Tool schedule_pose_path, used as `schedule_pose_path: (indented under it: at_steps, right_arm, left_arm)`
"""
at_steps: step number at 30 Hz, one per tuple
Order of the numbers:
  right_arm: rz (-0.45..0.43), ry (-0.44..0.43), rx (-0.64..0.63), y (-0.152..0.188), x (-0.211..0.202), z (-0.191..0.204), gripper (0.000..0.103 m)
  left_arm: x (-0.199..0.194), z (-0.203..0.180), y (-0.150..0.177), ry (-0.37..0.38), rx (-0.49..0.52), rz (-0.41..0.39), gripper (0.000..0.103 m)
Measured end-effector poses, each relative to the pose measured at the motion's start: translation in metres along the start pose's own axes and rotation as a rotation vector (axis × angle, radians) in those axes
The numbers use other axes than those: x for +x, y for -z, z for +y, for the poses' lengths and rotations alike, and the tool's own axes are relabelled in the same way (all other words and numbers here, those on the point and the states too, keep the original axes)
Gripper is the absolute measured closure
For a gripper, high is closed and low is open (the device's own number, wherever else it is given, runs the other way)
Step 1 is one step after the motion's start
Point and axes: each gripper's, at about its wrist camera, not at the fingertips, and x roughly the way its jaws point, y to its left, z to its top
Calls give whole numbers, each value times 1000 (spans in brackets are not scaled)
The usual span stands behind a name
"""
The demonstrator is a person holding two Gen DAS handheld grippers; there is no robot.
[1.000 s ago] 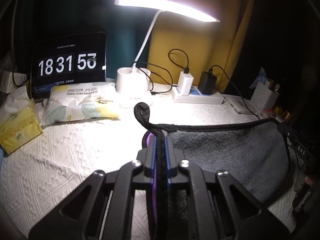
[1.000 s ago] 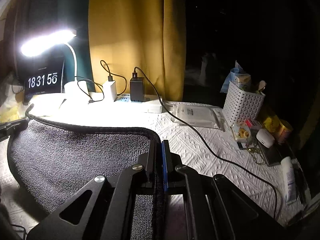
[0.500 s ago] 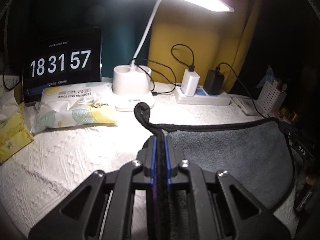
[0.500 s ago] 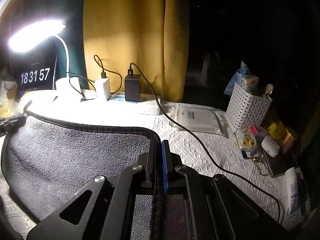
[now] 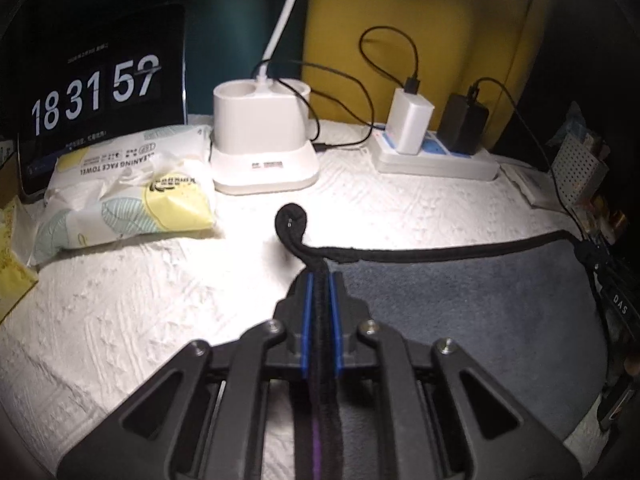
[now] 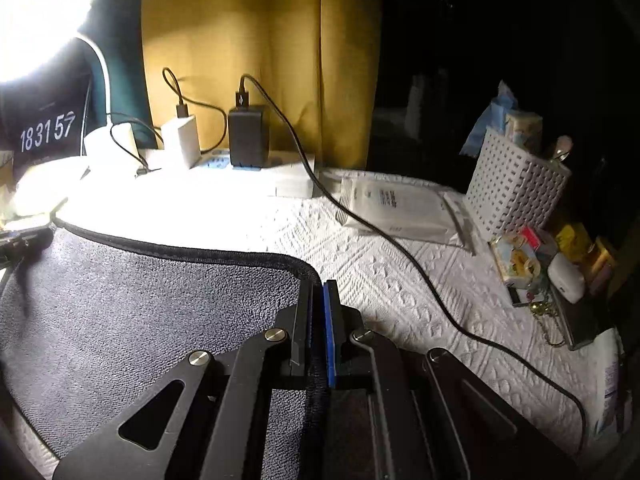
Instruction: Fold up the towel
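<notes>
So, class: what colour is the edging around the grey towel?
Black, seen best in the right wrist view, trimming the towel.

Along the surface's [image 5: 120, 292] back edge are set, left to right, the clock [image 5: 100, 92], lamp base [image 5: 262, 136], power strip [image 5: 436, 160] and basket [image 6: 516, 192]; the towel [image 6: 152, 304] is spread before them.

the towel [image 6: 152, 312] is dark grey with a black stitched border. around it the table cover [image 5: 120, 304] is white with an embossed diamond pattern. behind the towel, the curtain [image 6: 248, 48] is mustard yellow, the clock [image 5: 100, 92] is black with white digits, and one charger [image 5: 412, 126] is white beside a black charger [image 5: 464, 124]. left of the towel, the wipes pack [image 5: 128, 196] is white with pale yellow and green leaf shapes. right of the towel, the basket [image 6: 516, 192] is white and perforated. the left gripper [image 5: 320, 284] and right gripper [image 6: 320, 288] are black with blue pads.
</notes>
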Motion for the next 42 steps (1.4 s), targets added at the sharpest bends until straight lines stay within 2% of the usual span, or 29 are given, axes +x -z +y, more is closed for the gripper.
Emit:
schedule_pose_path:
  at_steps: [6, 17, 20, 22, 24, 25, 31, 42]
  right_arm:
    - [74, -8, 9, 0, 15, -2, 98]
    - [156, -16, 52, 2, 30, -8, 97]
    - [160, -15, 56, 2, 30, -9, 97]
    - [162, -10, 61, 2, 31, -10, 92]
    - [166, 0, 73, 2, 31, -11, 88]
    - [167, 0, 77, 1, 32, -12, 85]
    - [169, 16, 88, 1, 31, -14, 73]
    - [160, 64, 94, 6, 8, -11, 69]
  left_arm:
    - [17, -2, 0, -15, 13, 62, 93]
    - [23, -6, -7, -29, 40, 79, 89]
    - [20, -4, -7, -41, 39, 81, 80]
    - [17, 0, -7, -55, 31, 76, 71]
    - [13, 4, -8, -75, 32, 64, 45]
    - [12, 6, -9, -80, 30, 60, 41]
    - [7, 11, -8, -78, 16, 67, 40]
    - [-12, 5, 1, -64, 25, 60, 40]
